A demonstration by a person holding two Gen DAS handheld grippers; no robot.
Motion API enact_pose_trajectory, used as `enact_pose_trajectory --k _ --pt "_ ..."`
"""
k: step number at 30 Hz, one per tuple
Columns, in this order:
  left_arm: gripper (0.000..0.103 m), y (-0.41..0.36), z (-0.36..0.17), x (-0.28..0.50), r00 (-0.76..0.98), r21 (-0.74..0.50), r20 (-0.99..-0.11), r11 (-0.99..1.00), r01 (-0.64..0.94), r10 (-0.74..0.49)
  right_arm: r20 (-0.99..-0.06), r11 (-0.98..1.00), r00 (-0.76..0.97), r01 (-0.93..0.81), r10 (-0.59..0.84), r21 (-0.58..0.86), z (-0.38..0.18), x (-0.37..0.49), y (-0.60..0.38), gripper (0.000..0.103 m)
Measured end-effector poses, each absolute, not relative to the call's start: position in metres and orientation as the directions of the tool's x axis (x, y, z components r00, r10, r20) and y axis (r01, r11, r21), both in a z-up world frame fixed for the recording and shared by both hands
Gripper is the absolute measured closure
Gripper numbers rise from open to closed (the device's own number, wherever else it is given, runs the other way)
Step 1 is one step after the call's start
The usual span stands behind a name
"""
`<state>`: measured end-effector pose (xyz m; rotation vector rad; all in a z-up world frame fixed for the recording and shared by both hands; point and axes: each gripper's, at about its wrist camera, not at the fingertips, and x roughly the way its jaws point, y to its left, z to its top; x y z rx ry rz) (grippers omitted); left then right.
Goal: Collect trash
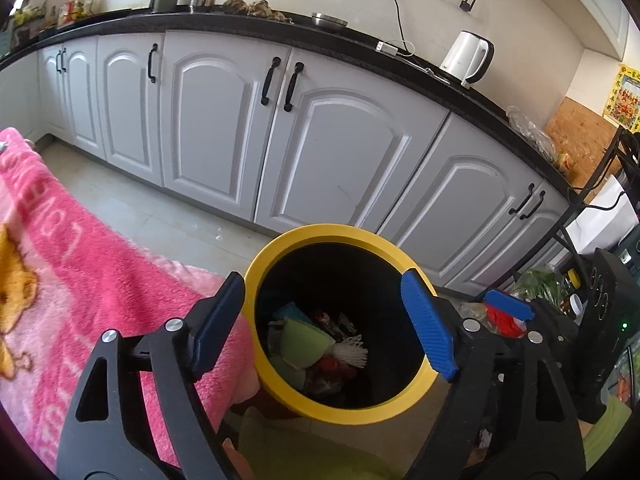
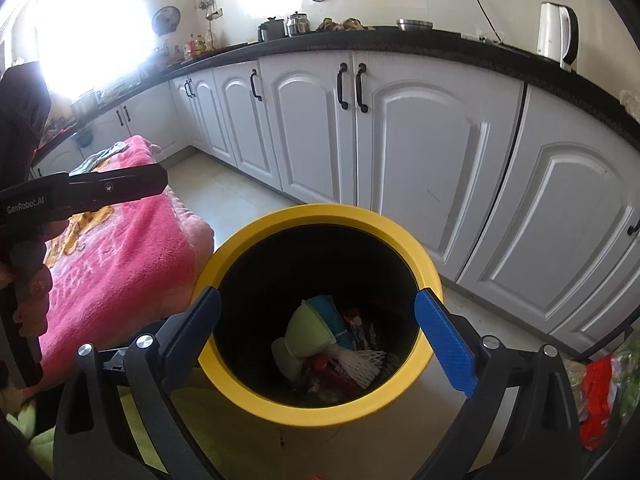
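Observation:
A round bin with a yellow rim [image 1: 280,240] [image 2: 320,214] and black inside stands on the kitchen floor. Several pieces of trash lie at its bottom: a green cup [image 1: 304,342] [image 2: 308,330], a white foam net [image 1: 352,352] [image 2: 362,362], and red wrappers. My left gripper [image 1: 324,320] hovers over the bin mouth, open and empty. My right gripper [image 2: 320,344] also hovers over the bin, open and empty. The right gripper shows at the right of the left wrist view [image 1: 508,306]. The left gripper's body [image 2: 80,192] shows at the left of the right wrist view.
A pink blanket [image 1: 80,248] [image 2: 120,232] covers a surface left of the bin. White cabinets [image 1: 340,148] under a black counter [image 1: 240,24] run behind it. A white kettle [image 1: 468,58] stands on the counter. A rack with bags of vegetables [image 1: 540,284] is at the right.

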<state>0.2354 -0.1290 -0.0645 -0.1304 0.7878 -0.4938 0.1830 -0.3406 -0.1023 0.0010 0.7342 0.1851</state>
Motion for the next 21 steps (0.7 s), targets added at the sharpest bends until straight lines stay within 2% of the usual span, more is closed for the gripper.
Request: enact_pose_trajectory --k 2,7,21 --pt "0.022 -0.126 -0.063 0.233 0.604 -0.285 -0.648 0.883 0.373 -0.464 -0.664 0.984 0.729 -0.169 0.165 0.058 -0.100 0.180 -0.339 0.008" --pt "0.011 -0.116 -0.058 0.226 0.618 -0.275 -0.645 0.891 0.361 -0.449 -0.658 0.986 0.737 -0.161 0.152 0.047 -0.095 0.175 -0.337 0.007" --pt "0.011 -0.088 -0.040 0.197 0.671 -0.234 -0.632 0.920 0.313 -0.389 -0.617 0.988 0.775 -0.153 0.137 0.027 -0.070 0.157 -0.323 0.006"
